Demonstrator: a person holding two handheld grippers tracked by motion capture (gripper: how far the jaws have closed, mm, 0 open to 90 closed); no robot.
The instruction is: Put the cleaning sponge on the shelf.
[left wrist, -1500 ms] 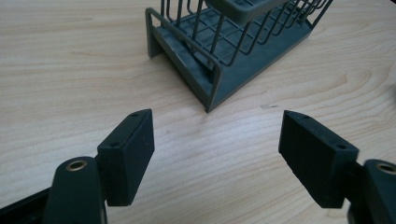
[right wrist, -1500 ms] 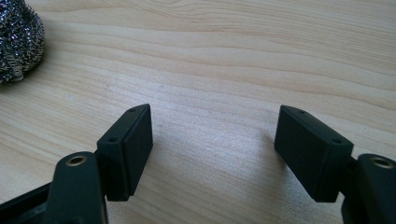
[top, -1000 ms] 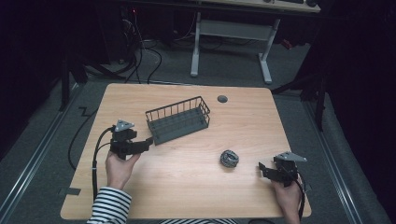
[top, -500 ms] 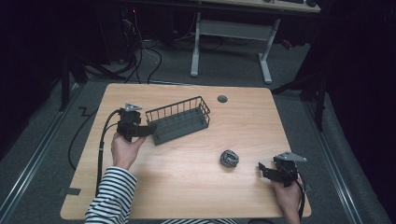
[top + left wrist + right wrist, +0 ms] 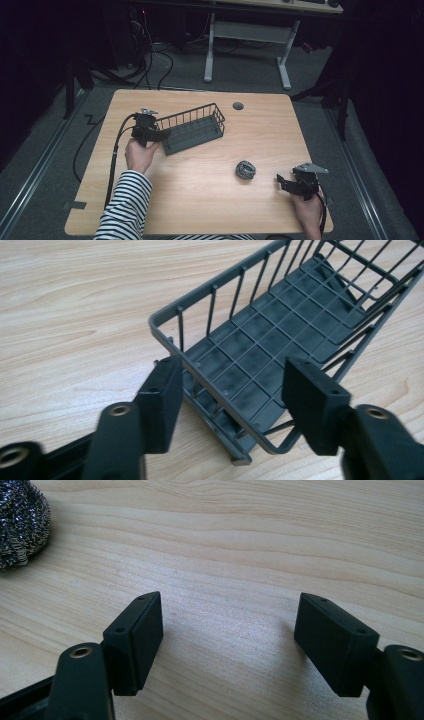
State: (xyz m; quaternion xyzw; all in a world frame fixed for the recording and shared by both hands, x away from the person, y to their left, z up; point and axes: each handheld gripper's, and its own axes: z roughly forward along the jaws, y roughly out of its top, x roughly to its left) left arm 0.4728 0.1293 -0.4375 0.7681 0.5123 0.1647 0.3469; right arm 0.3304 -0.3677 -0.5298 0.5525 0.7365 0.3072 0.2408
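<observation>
Moved since a second ago: left gripper [image 5: 159, 134], carried up the table from open wood to the near-left end of the wire basket [image 5: 192, 129]; basket itself swung a little, its left end pushed farther from the person. Jaws just been closing, now at a middling gap, with the basket's corner between them. In the left gripper view [image 5: 230, 405], one pad just outside the end wall, the other over the floor grid by the long side; contact of either pad with the wire hard to judge, no firm pinch visible. Lower basket edge hidden behind the jaws, far end cut off by the top of the frame.

Nearest the person: striped sleeve [image 5: 122, 210] at the bottom edge, cut off by the frame. Right hand [image 5: 307, 210] low at the right, partly cut off too. Right gripper [image 5: 281, 181] resting over bare wood, jaws wide apart with nothing between them [image 5: 227, 645]. Same spot as before.

Farther in: steel scouring pad [image 5: 245, 170], just left of the right gripper, apart from it; cropped at the top-left corner of the right gripper view [image 5: 20, 522].

Beyond: basket lying aslant on the table [image 5: 260, 135], small round grey cap [image 5: 238, 106] near the far edge, too small to identify. Behind the table, dark floor, cables and white desk legs [image 5: 282, 60], detail lost in shadow.
</observation>
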